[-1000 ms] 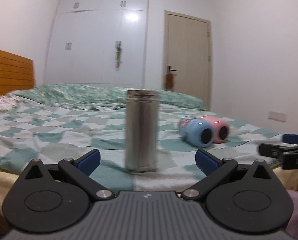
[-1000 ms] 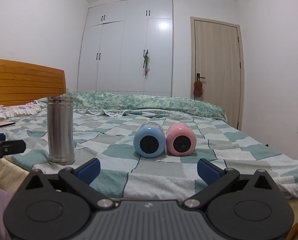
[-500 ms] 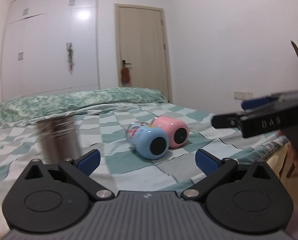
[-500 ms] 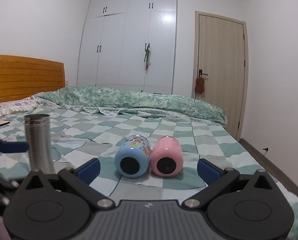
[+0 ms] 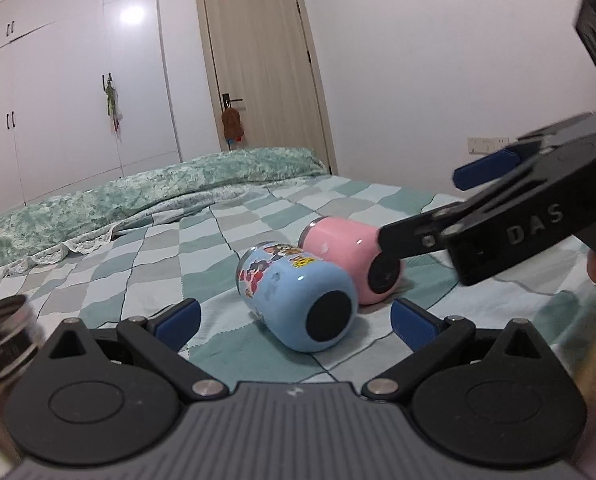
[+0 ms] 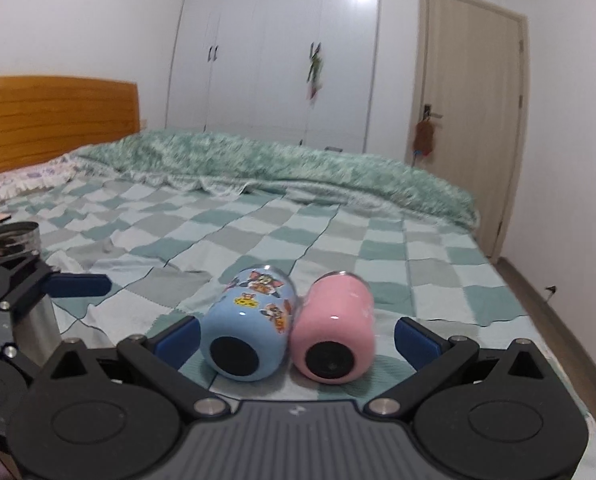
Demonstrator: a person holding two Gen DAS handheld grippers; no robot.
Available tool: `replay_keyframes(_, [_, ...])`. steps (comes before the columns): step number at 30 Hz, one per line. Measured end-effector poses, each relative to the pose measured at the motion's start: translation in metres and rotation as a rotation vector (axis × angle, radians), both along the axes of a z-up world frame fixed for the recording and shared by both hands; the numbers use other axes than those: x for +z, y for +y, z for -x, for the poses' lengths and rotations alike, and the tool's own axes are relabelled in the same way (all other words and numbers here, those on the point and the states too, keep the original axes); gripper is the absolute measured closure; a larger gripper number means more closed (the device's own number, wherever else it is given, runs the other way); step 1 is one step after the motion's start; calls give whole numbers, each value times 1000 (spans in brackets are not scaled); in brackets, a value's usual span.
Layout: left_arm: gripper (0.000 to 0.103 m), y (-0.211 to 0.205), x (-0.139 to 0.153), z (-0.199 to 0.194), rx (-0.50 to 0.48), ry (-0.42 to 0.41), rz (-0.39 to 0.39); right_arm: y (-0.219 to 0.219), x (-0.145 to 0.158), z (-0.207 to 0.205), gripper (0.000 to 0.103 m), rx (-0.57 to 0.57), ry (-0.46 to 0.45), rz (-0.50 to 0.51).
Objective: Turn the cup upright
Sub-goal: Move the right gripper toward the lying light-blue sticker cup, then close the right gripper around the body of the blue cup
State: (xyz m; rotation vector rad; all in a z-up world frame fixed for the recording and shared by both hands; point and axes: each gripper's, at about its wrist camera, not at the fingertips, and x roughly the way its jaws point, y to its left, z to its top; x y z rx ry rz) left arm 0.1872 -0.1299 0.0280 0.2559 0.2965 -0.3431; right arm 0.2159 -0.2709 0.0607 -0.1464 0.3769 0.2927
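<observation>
A blue cartoon cup and a pink cup lie on their sides, side by side on the checked bedspread, bases toward me. My left gripper is open, with the blue cup lying between its fingertips. My right gripper is open, with both cups lying between its fingertips. In the left wrist view the right gripper reaches in from the right, one arm across the pink cup's base. The left gripper's blue finger shows at the left of the right wrist view.
A steel cup stands upright at the left near the bed's front edge. A green quilt is bunched at the far side. A wooden headboard, wardrobe and door stand behind.
Both grippers have moved in close to the two lying cups. The left gripper has swung right, away from the steel cup. The right gripper now brackets both cups.
</observation>
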Motion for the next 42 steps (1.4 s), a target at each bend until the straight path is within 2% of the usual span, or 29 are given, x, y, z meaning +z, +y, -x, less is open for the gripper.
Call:
replay_keyframes(7, [0, 2, -7, -25, -14, 30, -39, 24, -2, -38, 0, 19, 62, 10])
replay_keyframes(13, [0, 6, -13, -42, -4, 43, -62, 34, -8, -60, 0, 37, 132, -19])
replay_keyframes(19, [0, 30, -16, -58, 35, 40, -105, 50, -13, -78, 0, 47, 147, -2])
replay_keyframes(23, [0, 52, -12, -69, 36, 58, -91, 62, -16, -89, 0, 63, 163, -4])
replay_keyframes(27, [0, 67, -6, -79, 2, 54, -111, 75, -20, -101, 0, 60, 191, 14])
replay_keyframes(32, [0, 75, -12, -91, -29, 55, -184, 88, -25, -113, 0, 42, 239, 42])
replay_keyframes(42, [0, 88, -20, -103, -133, 87, -174, 103, -38, -133, 0, -9, 304, 106])
